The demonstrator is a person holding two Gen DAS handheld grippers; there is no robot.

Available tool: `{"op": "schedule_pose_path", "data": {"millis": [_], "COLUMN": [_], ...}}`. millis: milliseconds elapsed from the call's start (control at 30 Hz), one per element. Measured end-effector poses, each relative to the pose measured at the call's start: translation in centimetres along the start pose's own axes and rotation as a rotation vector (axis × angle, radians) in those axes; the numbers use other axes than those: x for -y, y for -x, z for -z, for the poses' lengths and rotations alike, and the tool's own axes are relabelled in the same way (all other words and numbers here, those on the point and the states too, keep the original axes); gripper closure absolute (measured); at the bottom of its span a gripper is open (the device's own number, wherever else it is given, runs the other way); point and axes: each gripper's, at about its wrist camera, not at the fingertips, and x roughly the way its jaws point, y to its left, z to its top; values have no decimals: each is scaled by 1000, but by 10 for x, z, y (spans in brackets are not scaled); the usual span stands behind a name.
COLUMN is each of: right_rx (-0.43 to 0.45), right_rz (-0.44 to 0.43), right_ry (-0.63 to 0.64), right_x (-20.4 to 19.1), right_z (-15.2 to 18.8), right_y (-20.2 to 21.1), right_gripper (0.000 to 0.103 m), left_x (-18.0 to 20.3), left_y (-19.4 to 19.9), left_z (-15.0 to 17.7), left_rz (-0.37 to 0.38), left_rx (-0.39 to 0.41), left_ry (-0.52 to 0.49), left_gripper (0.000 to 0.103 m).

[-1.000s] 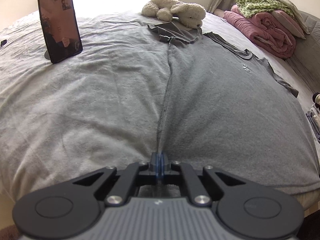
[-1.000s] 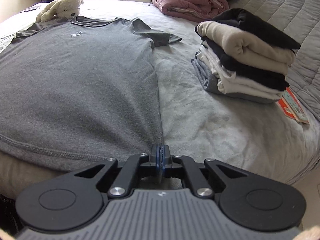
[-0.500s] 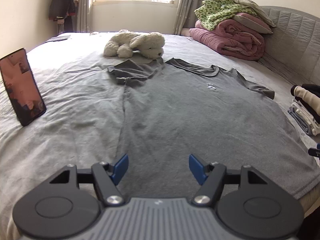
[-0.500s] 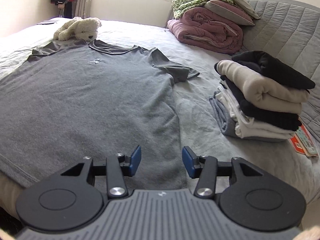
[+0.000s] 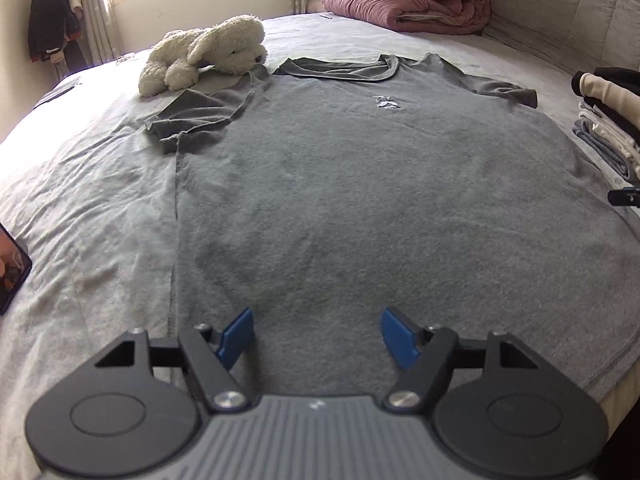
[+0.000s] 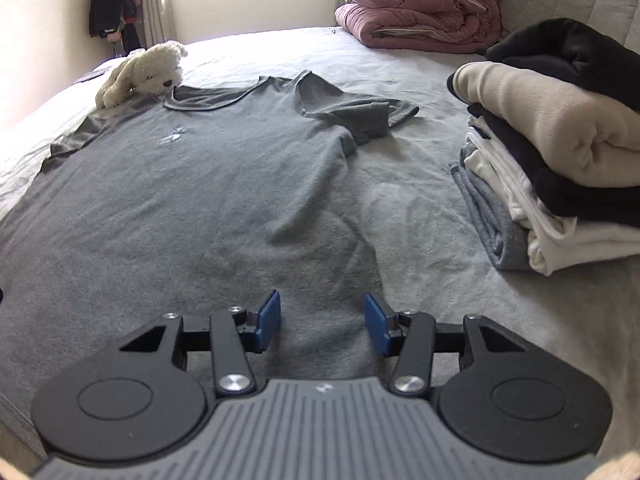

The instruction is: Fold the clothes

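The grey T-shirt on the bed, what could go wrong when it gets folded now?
1. The T-shirt has one sleeve bunched up beside the teddy; folded like that, it would probably come out lumpy.
2. The teddy touches the collar end, so it may get dragged along.
3. The pile of folded clothes lies close to the other sleeve; a wide swing of the right gripper could knock it over.
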Motion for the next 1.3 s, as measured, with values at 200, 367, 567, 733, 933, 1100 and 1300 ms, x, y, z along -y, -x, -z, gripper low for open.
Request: {"op": "schedule_pose_path", "data": {"millis": [200,367,567,733,933,1100,1300], "right_rx": [100,135,131,122,106,96,99], "right_rz": [8,-25,-59,-87,-104,-120,-127], "right_ry": [-65,-137,-142,-155,-164,-185,-180], "right_x": [25,42,50,55,58,62,64], "right_z": [-16,-13,-19,-21,-22,-24,-23], "right_y": [-10,-25,-42,-46,-45,-46,-44], "right_gripper": [53,57,62,62,62,64,68], "left_x": [36,95,187,253,291,320,343], "left_y": [-17,-45,-86,-125,-173,-200,-223], "left_z": [-61,-114,-178,-231,-282,-299,-293], "left_rz": [44,104,188,238,312,323,249], "left_rx": [38,85,135,146,64,27,44], "left_ry": [-1,-77,-233,-330,-268,-245,-301], "left_gripper": [31,31,31,31,32,34,40]}}
